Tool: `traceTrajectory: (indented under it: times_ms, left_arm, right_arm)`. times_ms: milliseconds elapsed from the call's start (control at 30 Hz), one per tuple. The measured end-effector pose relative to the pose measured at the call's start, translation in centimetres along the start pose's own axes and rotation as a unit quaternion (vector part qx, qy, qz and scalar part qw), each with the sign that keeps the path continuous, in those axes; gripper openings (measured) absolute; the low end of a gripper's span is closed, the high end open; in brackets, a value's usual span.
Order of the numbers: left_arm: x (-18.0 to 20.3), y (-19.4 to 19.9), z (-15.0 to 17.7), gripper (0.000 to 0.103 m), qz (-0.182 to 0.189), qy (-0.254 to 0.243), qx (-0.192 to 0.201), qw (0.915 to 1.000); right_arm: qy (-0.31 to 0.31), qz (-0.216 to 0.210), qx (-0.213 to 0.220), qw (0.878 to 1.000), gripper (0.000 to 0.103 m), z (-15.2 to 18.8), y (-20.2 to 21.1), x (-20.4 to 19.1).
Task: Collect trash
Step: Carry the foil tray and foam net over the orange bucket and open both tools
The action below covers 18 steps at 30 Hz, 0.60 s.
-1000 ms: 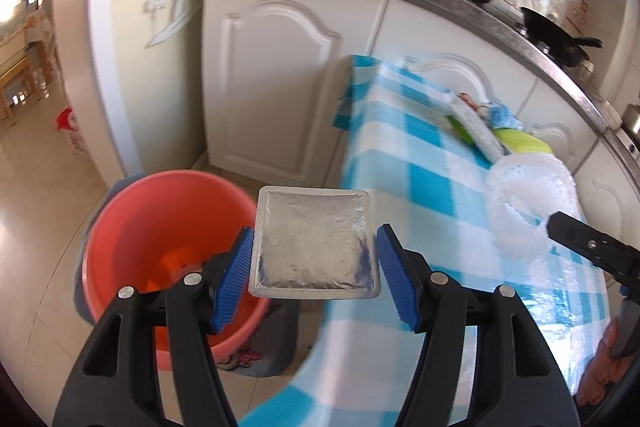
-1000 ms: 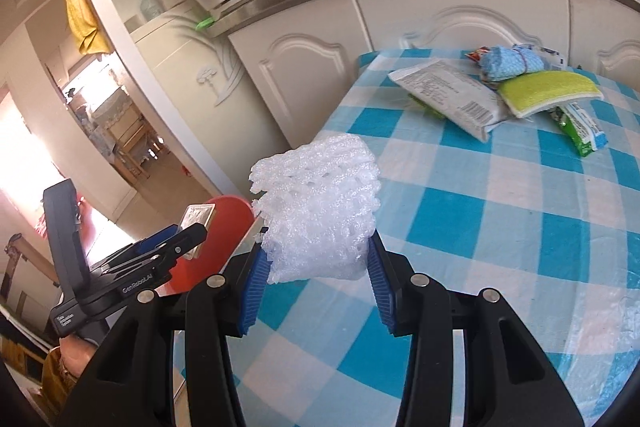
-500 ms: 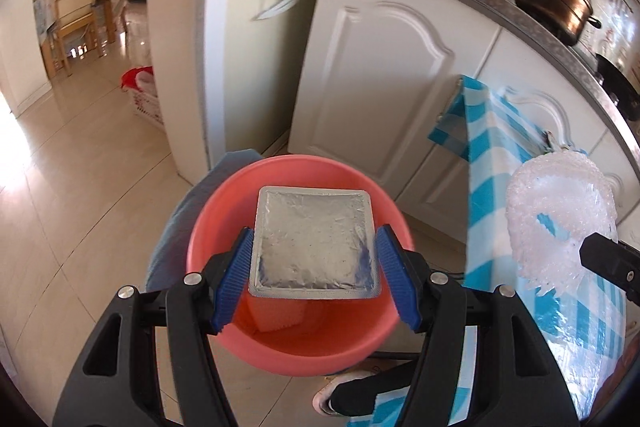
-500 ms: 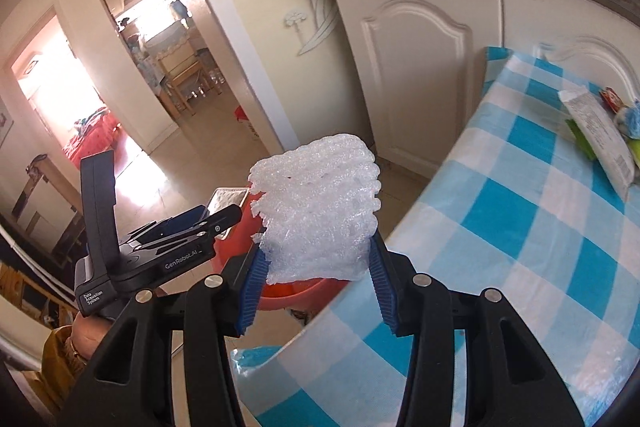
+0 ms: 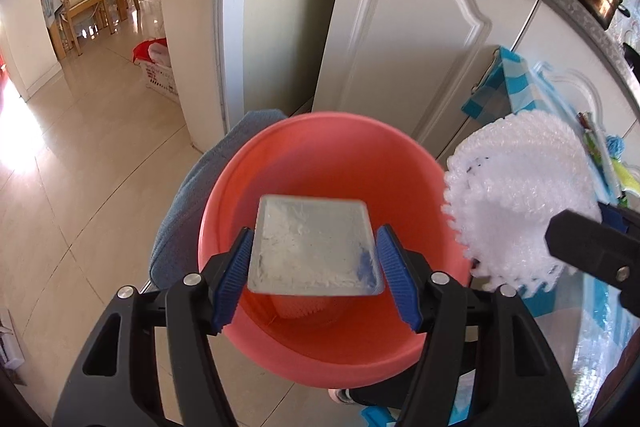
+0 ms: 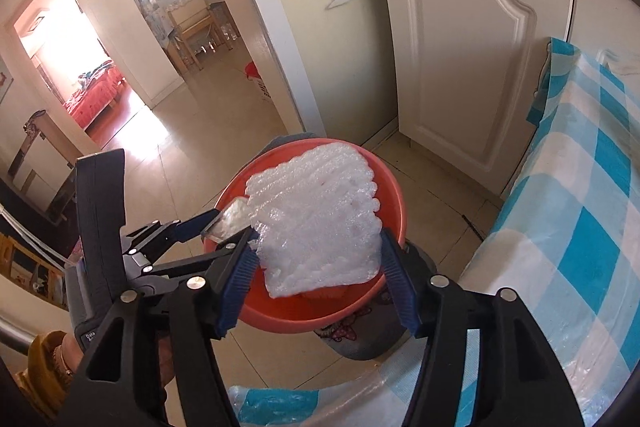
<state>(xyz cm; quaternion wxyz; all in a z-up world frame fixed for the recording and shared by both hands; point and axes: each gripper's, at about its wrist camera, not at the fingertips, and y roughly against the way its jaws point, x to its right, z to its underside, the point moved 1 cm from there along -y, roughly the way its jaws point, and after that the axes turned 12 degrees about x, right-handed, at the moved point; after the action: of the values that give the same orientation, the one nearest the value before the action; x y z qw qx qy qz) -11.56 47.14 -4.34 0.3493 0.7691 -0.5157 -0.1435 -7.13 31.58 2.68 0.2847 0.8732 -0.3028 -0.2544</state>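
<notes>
both tools hang over the red bucket [image 5: 320, 163] on the tiled floor [image 5: 80, 167], beside the white cabinet door [image 5: 404, 47]. left tool [image 5: 314, 269]: its jaws have just been widening, and the square foil tray [image 5: 314, 251] sits between the blue pads [image 5: 234, 273] with small gaps showing on both sides, so the pads no longer seem to press it. the tray lies flat-side up over the bucket's mouth, its far edge tipped away and downward; being square, it has no clear long axis. right tool [image 6: 314, 269]: its jaws have also just been widening, with the white foam net [image 6: 316, 223] between them, loose of the right pad; i cannot tell whether the left pad touches it. the net's ribs run across the jaws. inside the bucket a pale pinkish piece lies on the bottom. a blue-grey cloth [image 5: 192, 195] sits against the bucket's outer side. the checked tablecloth [image 6: 580, 207] covers the counter to the right. white lettering on the left tool's body is too small to read.
</notes>
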Motion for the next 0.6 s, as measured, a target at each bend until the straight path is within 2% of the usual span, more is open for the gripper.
traceTrajectory:
  times_ms: [167, 433, 600]
  left_arm:
    - [-0.5, -0.2, 0.5, 0.085, -0.017, -0.007, -0.004, 0.9998]
    - [-0.8, 1.0, 0.5, 0.089, -0.019, -0.013, 0.017, 0.9996]
    - [-0.4, 2.1, 0.7, 0.090, -0.014, -0.017, 0.051, 0.9985]
  right_arm:
    - [-0.020, -0.004, 0.022, 1.000, 0.082, -0.2, 0.6, 0.4]
    - [-0.059, 0.020, 0.073, 0.995, 0.088, -1.0, 4.4, 2.8]
    - [-0.093, 0.032, 0.088, 0.991, 0.088, -0.4, 6.4, 4.8]
